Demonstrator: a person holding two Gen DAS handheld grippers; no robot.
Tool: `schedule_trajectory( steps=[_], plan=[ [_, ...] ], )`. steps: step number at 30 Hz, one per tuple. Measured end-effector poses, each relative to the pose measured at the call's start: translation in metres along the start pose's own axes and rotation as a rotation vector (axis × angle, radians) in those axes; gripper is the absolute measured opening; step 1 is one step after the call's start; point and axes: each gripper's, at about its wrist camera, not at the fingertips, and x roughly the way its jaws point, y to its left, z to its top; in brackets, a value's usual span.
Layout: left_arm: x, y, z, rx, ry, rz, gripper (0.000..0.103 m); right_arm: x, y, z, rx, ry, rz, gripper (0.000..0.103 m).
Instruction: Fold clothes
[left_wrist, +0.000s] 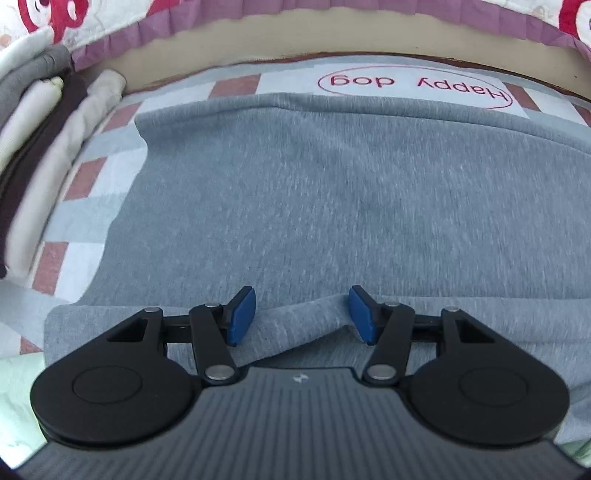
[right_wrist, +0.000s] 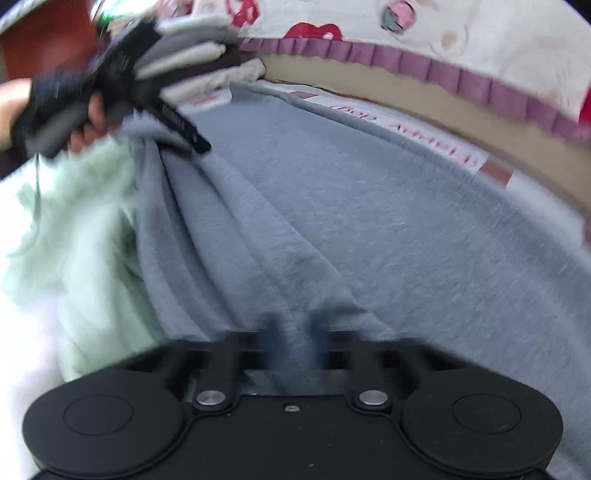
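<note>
A grey knit garment (left_wrist: 314, 206) lies spread on a checked mat with "Happy dog" printed on it (left_wrist: 413, 86). My left gripper (left_wrist: 301, 317) is open, its blue pads (left_wrist: 242, 314) on either side of a raised fold of the garment's near edge, not closed on it. In the right wrist view the same garment (right_wrist: 351, 221) shows with long creases. My right gripper (right_wrist: 295, 334) is blurred and its blue pads stand close together with grey cloth between them. The left gripper (right_wrist: 147, 99) and the hand holding it show at upper left.
A stack of folded white, grey and dark clothes (left_wrist: 33, 122) lies at the left of the mat. A quilt with a purple frill (left_wrist: 166, 33) runs along the back. A pale green cloth (right_wrist: 74, 229) lies to the left of the garment.
</note>
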Motion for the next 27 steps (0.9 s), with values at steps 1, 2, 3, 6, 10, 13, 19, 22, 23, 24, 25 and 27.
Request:
schedule_trajectory(
  steps=[1, 2, 3, 6, 10, 13, 19, 22, 23, 24, 25, 27],
  plan=[
    [-0.006, -0.001, 0.0, 0.009, -0.019, 0.003, 0.055, -0.007, 0.0, 0.002, 0.009, -0.022, -0.001, 0.005],
    [-0.014, -0.003, 0.0, 0.019, -0.041, -0.002, 0.055, -0.015, 0.001, 0.003, 0.018, -0.043, 0.002, 0.005],
    [-0.022, -0.004, -0.001, 0.014, -0.05, -0.021, 0.055, -0.025, 0.002, 0.004, 0.043, -0.067, 0.016, 0.005],
    [-0.051, -0.005, -0.005, -0.033, -0.05, -0.103, 0.056, -0.044, 0.0, 0.006, 0.101, -0.108, 0.051, 0.003],
    [-0.07, -0.006, -0.019, -0.155, 0.029, -0.255, 0.061, -0.053, -0.005, 0.005, 0.132, -0.136, 0.05, 0.002],
    [-0.058, -0.008, -0.025, -0.223, 0.068, -0.338, 0.061, -0.06, -0.009, 0.005, 0.156, -0.158, 0.05, 0.002],
    [-0.035, -0.023, -0.018, -0.291, 0.084, -0.365, 0.061, -0.073, -0.042, 0.031, 0.188, -0.207, -0.04, 0.022],
    [-0.03, -0.031, -0.013, -0.252, 0.071, -0.311, 0.061, -0.055, -0.072, 0.065, 0.103, -0.096, -0.035, 0.026],
    [-0.028, -0.032, -0.011, -0.239, 0.054, -0.286, 0.061, -0.045, -0.081, 0.078, 0.069, -0.059, -0.042, 0.028],
    [-0.027, -0.032, -0.009, -0.214, 0.029, -0.255, 0.061, -0.034, -0.086, 0.089, 0.024, -0.031, -0.056, 0.037],
    [-0.027, -0.031, -0.006, -0.179, -0.003, -0.219, 0.061, -0.021, -0.089, 0.098, -0.02, -0.006, -0.066, 0.042],
    [-0.027, -0.026, -0.001, -0.071, -0.061, -0.136, 0.061, 0.008, -0.093, 0.116, -0.099, 0.046, -0.069, 0.042]
  ],
)
